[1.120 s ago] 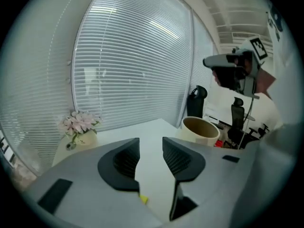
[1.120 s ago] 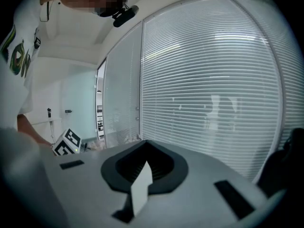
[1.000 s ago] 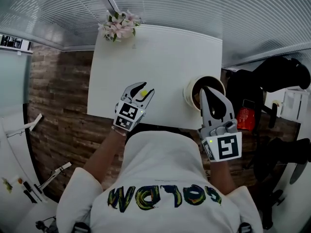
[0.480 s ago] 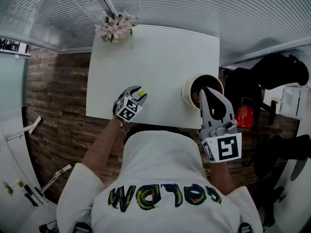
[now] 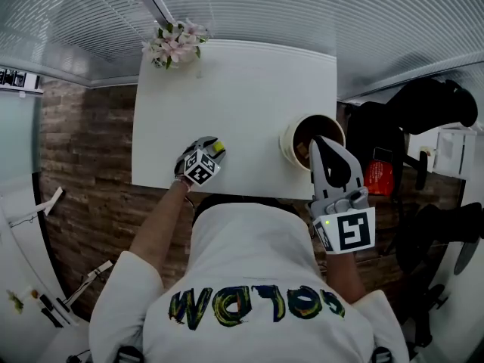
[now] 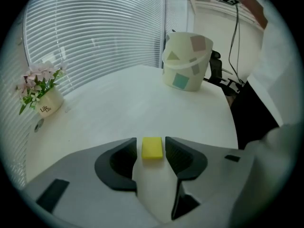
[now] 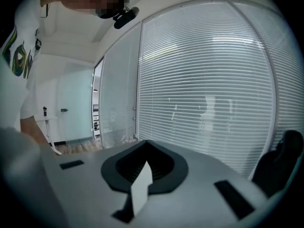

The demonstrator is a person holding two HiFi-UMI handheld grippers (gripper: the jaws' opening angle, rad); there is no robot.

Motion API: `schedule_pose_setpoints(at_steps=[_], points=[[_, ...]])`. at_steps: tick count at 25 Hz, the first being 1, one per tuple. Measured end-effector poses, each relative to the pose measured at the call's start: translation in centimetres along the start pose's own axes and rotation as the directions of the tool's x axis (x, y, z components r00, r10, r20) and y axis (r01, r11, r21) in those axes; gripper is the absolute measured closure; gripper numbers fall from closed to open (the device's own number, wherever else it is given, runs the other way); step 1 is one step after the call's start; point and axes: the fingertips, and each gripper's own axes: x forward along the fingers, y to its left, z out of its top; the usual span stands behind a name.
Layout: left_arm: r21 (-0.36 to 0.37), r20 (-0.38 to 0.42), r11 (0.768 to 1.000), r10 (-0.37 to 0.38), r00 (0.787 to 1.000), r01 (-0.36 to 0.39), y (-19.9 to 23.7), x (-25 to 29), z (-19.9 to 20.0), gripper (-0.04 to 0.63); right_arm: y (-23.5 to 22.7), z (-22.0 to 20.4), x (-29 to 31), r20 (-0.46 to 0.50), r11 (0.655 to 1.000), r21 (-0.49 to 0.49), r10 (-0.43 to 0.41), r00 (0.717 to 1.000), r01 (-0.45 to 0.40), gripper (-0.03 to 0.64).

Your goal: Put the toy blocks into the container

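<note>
Left gripper (image 5: 211, 149) is low at the near edge of the desk (image 5: 242, 89), fingers opening. The yellow block (image 6: 152, 147) sits between them with a thin gap on each side, so nothing is pressing on it; it looks to be resting flat on the desk. My read: I'm straddling it square so both fingers land on its flat sides. The container (image 6: 186, 61) stands at the desk's right edge, well apart from the block, so it'll need a carry across. Right gripper (image 5: 321, 144) has its fingers closed together on nothing, tip near the container's near rim. It's probably parked there to keep the left's path clear.
</note>
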Motion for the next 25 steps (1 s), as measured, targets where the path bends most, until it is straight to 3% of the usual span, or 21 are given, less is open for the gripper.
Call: schedule_pose_setpoints(at_steps=[6,16,21,25], points=[[-0.01,-0.003,1.0,-0.027,1.0,0.027,-0.5,0.3,-0.2,0.442,-0.5,-0.1,-0.1,-0.005,1.0,-0.002,-0.015,1.0,0.015,0.609],[-0.047,0.03,0.999,-0.007,1.0,0.008,-0.1,-0.4,1.1,0.445,-0.4,0.1,0.1,0.0,1.0,-0.006,-0.012,1.0,0.012,0.609],[-0.174,0.093,0.983,0.072,0.993,-0.055,2.1,-2.3,3.4,0.445,-0.5,0.4,0.2,0.007,1.0,-0.011,-0.014,1.0,0.014,0.609],[-0.244,0.168,0.963,0.16,0.973,-0.116,4.0,-5.0,6.7,0.445,-0.7,0.7,0.2,0.014,1.0,-0.013,-0.017,1.0,0.017,0.609]])
